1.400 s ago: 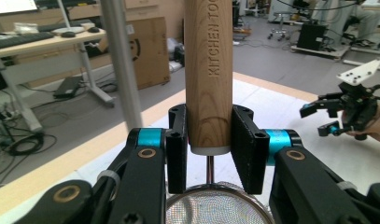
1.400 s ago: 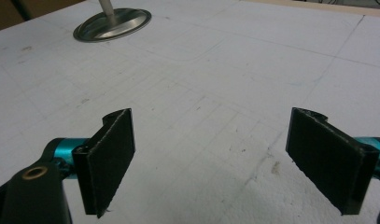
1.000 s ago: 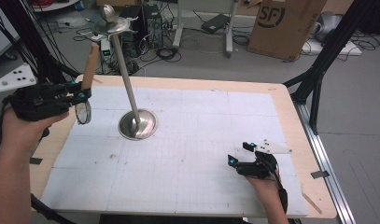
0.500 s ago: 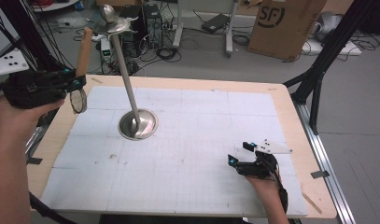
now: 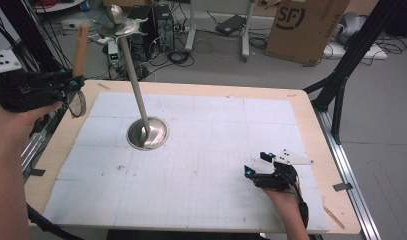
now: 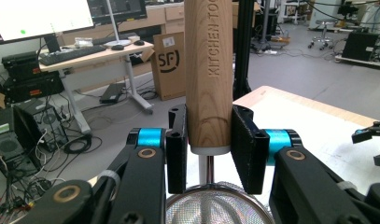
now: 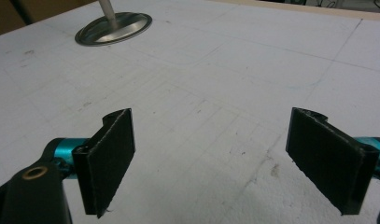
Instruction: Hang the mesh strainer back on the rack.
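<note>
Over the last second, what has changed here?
The left gripper, shut on the wooden-handled strainer, has lifted it up and away off the table's left edge. The right gripper stays open, resting on the mat; the metal stand hasn't moved.

The strainer's handle (image 6: 208, 70) is smooth, pale wood with engraved lettering; its bowl (image 6: 218, 210) is fine shiny metal mesh. The stand (image 5: 147, 132) at frame centre is brushed, glossy metal on a matt white gridded mat (image 5: 216, 150) over a wooden table (image 5: 311, 107).

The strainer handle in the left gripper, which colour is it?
Light brown wood handle, clearest in the left gripper view.
</note>
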A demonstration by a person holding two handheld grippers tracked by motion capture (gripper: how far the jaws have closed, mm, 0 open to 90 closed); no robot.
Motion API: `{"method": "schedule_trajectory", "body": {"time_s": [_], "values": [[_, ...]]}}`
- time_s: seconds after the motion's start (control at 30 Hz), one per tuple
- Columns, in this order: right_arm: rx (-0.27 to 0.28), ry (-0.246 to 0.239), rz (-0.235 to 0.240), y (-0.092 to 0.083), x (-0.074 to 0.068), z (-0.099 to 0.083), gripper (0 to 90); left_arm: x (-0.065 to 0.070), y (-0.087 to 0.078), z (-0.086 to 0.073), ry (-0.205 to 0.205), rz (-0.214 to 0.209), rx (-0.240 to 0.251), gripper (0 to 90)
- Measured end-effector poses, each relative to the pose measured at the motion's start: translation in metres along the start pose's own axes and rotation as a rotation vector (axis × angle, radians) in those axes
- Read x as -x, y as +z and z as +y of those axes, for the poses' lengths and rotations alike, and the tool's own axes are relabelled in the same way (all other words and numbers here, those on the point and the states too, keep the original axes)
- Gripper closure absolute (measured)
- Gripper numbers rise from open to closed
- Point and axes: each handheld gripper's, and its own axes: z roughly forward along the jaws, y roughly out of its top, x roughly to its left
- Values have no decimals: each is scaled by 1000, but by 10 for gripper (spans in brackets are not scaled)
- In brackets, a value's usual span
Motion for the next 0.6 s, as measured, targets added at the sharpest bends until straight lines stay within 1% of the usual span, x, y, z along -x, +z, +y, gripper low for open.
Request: {"method": "schedule_trajectory", "body": {"time_s": [0.17,0.23,0.4,0.6], "values": [[0,1,0,0,0,0,146,-4,3,-4,-11,11,-12,689],[0,1,0,0,0,0,146,-5,4,-6,-9,13,-26,689],[1,1,-3,0,0,0,146,-6,6,-6,-11,10,-32,689],[3,2,-2,-1,-1,1,146,-5,14,-7,-6,2,-50,689]]}}
